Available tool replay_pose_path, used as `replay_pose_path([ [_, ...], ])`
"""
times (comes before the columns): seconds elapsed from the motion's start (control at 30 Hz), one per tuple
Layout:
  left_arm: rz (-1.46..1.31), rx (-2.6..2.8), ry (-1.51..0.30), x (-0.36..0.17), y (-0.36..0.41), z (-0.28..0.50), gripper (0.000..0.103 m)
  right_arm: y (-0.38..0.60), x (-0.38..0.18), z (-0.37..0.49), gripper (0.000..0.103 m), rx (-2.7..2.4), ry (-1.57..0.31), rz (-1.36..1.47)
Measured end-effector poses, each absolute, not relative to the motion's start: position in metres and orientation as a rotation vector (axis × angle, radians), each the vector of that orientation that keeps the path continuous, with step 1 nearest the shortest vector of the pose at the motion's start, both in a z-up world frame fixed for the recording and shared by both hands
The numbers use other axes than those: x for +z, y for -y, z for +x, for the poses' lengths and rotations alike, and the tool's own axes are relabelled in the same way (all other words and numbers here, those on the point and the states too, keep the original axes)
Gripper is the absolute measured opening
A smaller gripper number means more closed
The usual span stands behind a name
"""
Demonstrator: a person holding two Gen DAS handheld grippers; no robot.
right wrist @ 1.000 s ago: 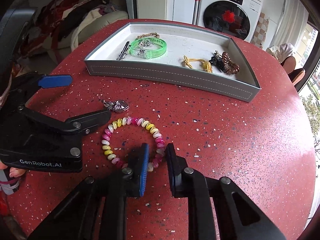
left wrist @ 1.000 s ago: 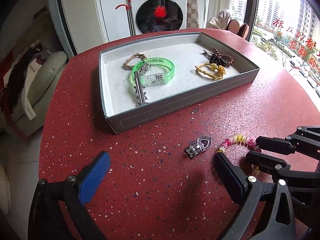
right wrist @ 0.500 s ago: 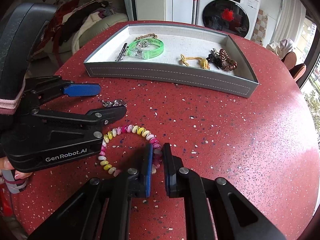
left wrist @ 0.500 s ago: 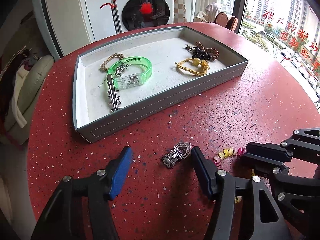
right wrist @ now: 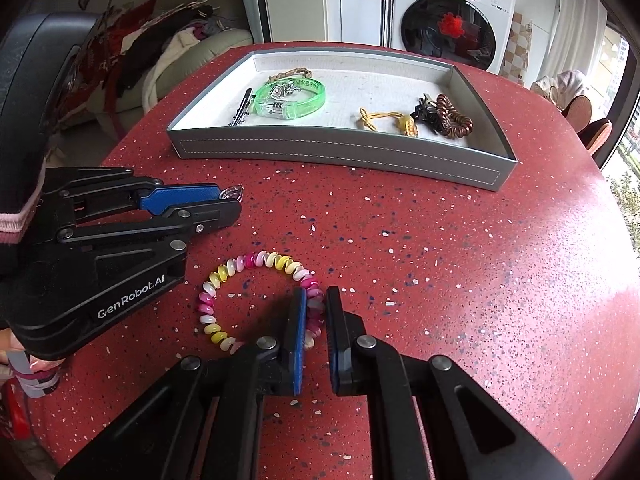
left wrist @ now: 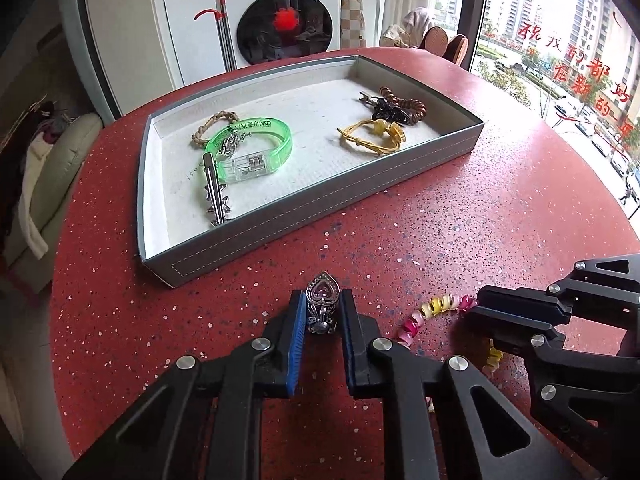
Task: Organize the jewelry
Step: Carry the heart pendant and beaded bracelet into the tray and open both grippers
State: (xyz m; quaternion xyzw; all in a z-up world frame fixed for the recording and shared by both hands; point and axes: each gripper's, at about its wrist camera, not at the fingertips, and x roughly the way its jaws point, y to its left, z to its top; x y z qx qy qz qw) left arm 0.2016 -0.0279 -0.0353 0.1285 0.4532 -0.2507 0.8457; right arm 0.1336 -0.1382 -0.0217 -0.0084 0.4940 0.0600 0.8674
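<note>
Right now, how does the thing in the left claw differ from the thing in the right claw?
The left claw is shut on a silver heart pendant, a small solid metal piece; the right claw pinches a beaded bracelet, an open loop of pink, yellow and white beads. The pendant sits wholly between the pads; the bracelet mostly lies outside them. Both are on the red table, outside the grey tray.

Both wrist views look low across the red table (left wrist: 480, 220), sharing the grey tray (right wrist: 340, 152)

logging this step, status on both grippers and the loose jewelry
Left hand-held gripper shut on pendant. Right hand-held gripper shut on bead bracelet. Tray path unobstructed.
</note>
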Motion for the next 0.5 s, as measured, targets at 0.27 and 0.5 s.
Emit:
replay_pose_path([
  [0.27,0.235,-0.523,-0.922,-0.022,0.019,0.199,0.036,0.144,-0.013,0.132,0.01,0.121,-1.009,0.004],
  [0.5,0.168,-0.513,-0.91,-0.011,0.008,0.199,0.036,0.161,0.001,0.131,0.01,0.112,-0.972,0.064],
])
